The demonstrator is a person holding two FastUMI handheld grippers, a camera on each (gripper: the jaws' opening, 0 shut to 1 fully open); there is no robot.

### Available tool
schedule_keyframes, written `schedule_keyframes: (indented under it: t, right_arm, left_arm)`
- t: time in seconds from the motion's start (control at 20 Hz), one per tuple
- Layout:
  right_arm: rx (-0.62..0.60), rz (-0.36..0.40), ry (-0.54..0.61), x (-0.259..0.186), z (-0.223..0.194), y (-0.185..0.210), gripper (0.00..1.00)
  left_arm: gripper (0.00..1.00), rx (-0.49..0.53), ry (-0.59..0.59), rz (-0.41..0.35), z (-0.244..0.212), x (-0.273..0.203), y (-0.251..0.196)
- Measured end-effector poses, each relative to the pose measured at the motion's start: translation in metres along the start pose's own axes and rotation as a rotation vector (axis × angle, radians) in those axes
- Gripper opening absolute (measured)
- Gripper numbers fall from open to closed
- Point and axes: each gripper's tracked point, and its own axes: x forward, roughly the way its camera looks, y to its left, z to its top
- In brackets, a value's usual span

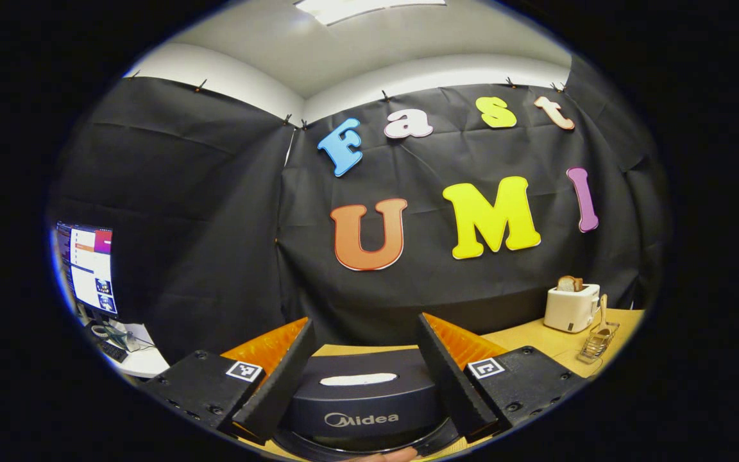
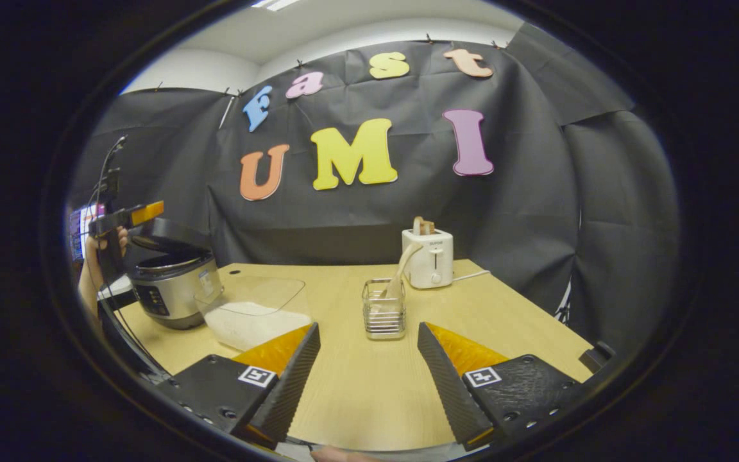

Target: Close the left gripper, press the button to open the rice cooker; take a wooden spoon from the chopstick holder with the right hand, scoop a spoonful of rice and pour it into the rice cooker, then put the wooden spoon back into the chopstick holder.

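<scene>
The dark lid of the rice cooker [image 1: 363,398] lies just under my left gripper [image 1: 365,322], whose fingers stand apart on either side of it without pressing. In the right gripper view the silver rice cooker [image 2: 170,289] stands at the table's left with its lid [image 2: 167,234] raised, and the left gripper [image 2: 129,218] is held in a hand above it. A wooden spoon [image 2: 401,266] leans in the wire chopstick holder [image 2: 383,316] mid-table. My right gripper [image 2: 367,327] is open over the table, facing the holder from a short way off. A clear tub of rice [image 2: 251,314] sits beside the cooker.
A white toaster [image 2: 428,256] with bread in it stands behind the holder, its cord running right. The wooden table [image 2: 356,385] stretches in front of my right gripper. In the left gripper view, a monitor [image 1: 87,266] stands on a desk far left, and the toaster [image 1: 571,308] and holder [image 1: 597,343] are at right.
</scene>
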Motion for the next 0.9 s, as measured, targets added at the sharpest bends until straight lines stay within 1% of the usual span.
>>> schedule_keyframes:
  t: [0.2, 0.3, 0.35, 0.4, 0.45, 0.5, 0.55, 0.6, 0.65, 0.7, 0.9]
  right_arm:
    - [0.028, -0.016, -0.001, 0.002, 0.0, -0.007, 0.9]
    - [0.035, -0.011, 0.006, 0.003, -0.002, -0.006, 0.9]
    - [0.036, -0.006, 0.009, 0.002, -0.003, -0.004, 0.89]
    - [0.033, 0.0, 0.013, 0.001, -0.004, -0.003, 0.91]
    - [0.03, 0.003, 0.012, 0.002, -0.003, -0.002, 0.92]
    - [0.028, 0.005, 0.013, 0.001, -0.003, -0.002, 0.89]
    - [0.03, 0.006, 0.013, 0.0, -0.002, -0.001, 0.89]
    - [0.029, 0.004, 0.012, 0.001, -0.002, -0.002, 0.92]
    - [0.027, 0.003, 0.01, 0.0, -0.002, -0.002, 0.89]
    - [0.023, 0.003, 0.009, 0.0, -0.002, -0.001, 0.88]
    - [0.03, 0.013, 0.017, -0.001, -0.002, 0.001, 0.89]
  left_arm:
    - [1.0, 0.013, 0.049, 0.007, -0.031, -0.016, -0.004]
    - [1.0, 0.012, 0.068, 0.006, -0.042, -0.021, -0.006]
    - [0.99, 0.004, 0.081, 0.002, -0.047, -0.023, -0.007]
    - [0.99, -0.005, 0.092, -0.002, -0.051, -0.026, -0.008]
    - [0.99, -0.017, 0.102, -0.003, -0.054, -0.027, -0.009]
    - [0.99, -0.035, 0.11, -0.001, -0.057, -0.029, -0.008]
    - [0.99, -0.038, 0.124, 0.0, -0.06, -0.031, -0.009]
    - [1.0, -0.035, 0.14, 0.003, -0.064, -0.032, -0.011]
    - [1.0, -0.031, 0.155, 0.011, -0.067, -0.034, -0.01]
    - [1.0, -0.027, 0.159, 0.02, -0.066, -0.035, -0.009]
    - [0.98, -0.024, 0.234, 0.04, -0.069, -0.044, -0.009]
